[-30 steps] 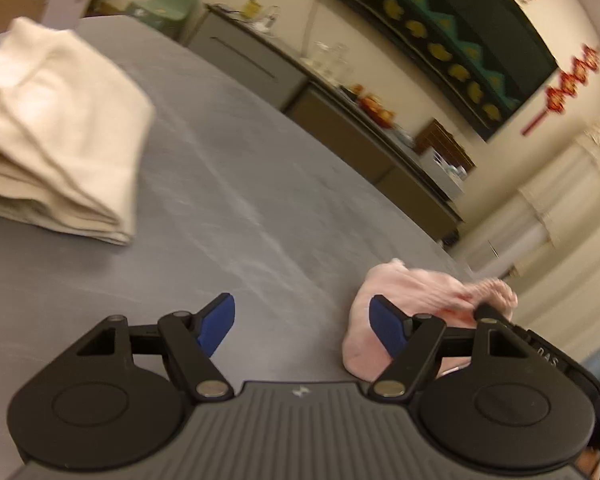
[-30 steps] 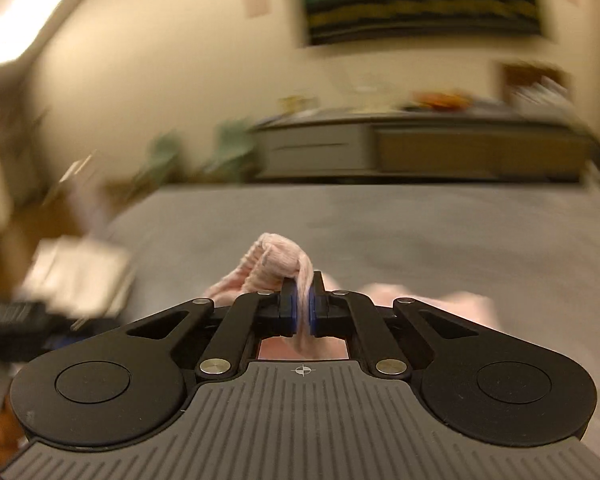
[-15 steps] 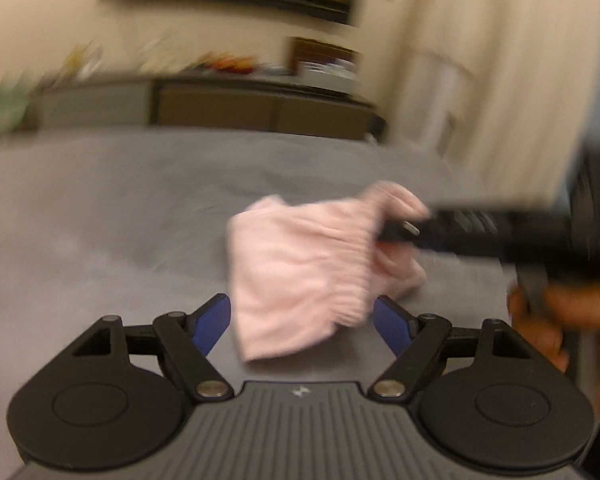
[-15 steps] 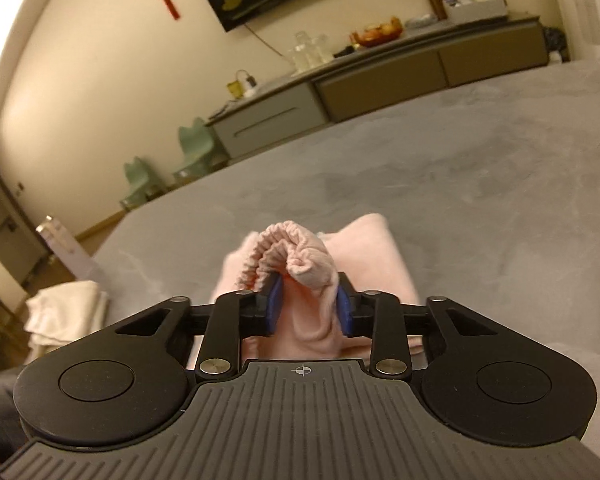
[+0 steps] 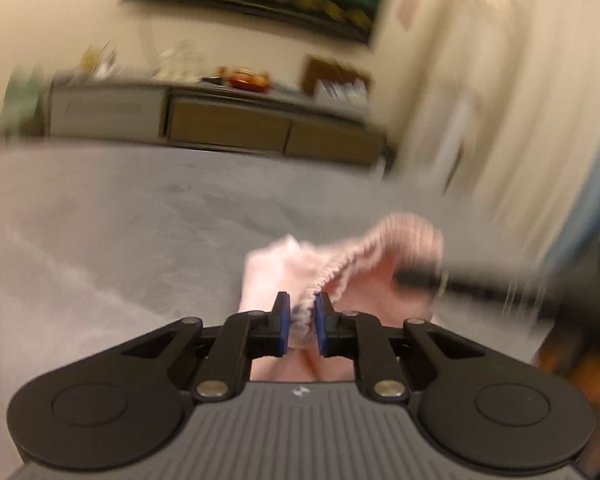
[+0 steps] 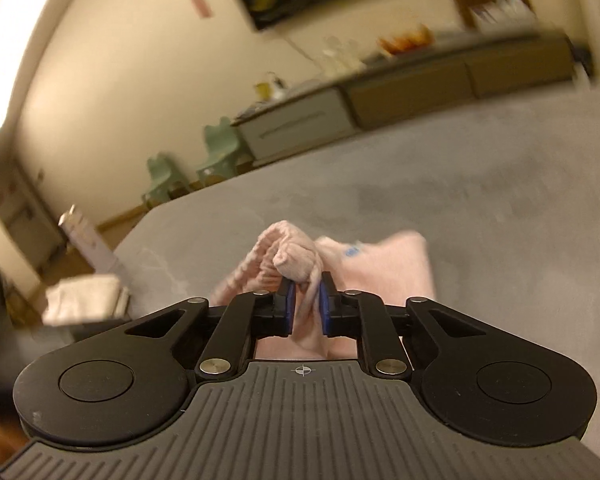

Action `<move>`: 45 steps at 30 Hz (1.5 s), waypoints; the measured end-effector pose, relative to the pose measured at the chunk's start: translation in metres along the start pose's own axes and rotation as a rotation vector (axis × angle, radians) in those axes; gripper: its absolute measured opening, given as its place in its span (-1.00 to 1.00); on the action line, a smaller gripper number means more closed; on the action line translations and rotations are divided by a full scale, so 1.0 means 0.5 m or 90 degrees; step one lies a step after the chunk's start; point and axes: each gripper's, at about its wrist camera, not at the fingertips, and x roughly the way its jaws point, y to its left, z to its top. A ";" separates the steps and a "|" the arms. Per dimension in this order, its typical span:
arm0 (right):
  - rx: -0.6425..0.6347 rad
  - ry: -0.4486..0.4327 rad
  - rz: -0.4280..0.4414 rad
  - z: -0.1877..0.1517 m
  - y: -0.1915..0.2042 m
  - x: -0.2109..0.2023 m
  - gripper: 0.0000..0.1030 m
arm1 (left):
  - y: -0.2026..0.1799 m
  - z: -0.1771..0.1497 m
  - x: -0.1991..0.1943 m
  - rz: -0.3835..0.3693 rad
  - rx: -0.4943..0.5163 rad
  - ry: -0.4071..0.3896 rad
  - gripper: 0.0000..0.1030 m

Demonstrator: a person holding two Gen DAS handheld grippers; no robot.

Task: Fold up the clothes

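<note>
The left hand-held gripper and right hand-held gripper each pinch the elastic edge of the pink garment, which lies on the grey counter, likely to lift and spread it for folding

Both wrist cameras sit low and close over the grey stone-look table, each looking forward along its own black fingers toward the far wall's long brown sideboard. Both views share the crumpled pink knit garment nearby.
</note>
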 end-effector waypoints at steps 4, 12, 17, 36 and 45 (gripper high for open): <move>-0.124 -0.007 0.032 -0.010 0.108 0.032 -0.76 | 0.135 0.036 -0.045 -0.028 -0.214 -0.038 -0.86; -0.343 0.040 0.031 -0.099 0.280 0.113 0.03 | 0.228 0.026 -0.051 0.018 -0.231 0.001 -0.54; -0.431 0.050 -0.002 -0.132 0.303 0.119 0.16 | 0.206 0.028 -0.055 0.029 -0.196 0.007 -0.49; -0.056 -0.034 -0.057 -0.002 0.179 0.048 -0.57 | 0.175 0.046 -0.075 -0.040 -0.175 -0.032 -0.22; 0.178 -0.022 -0.111 -0.024 -0.091 -0.014 0.01 | 0.025 -0.030 0.034 -0.093 -0.047 0.055 -0.14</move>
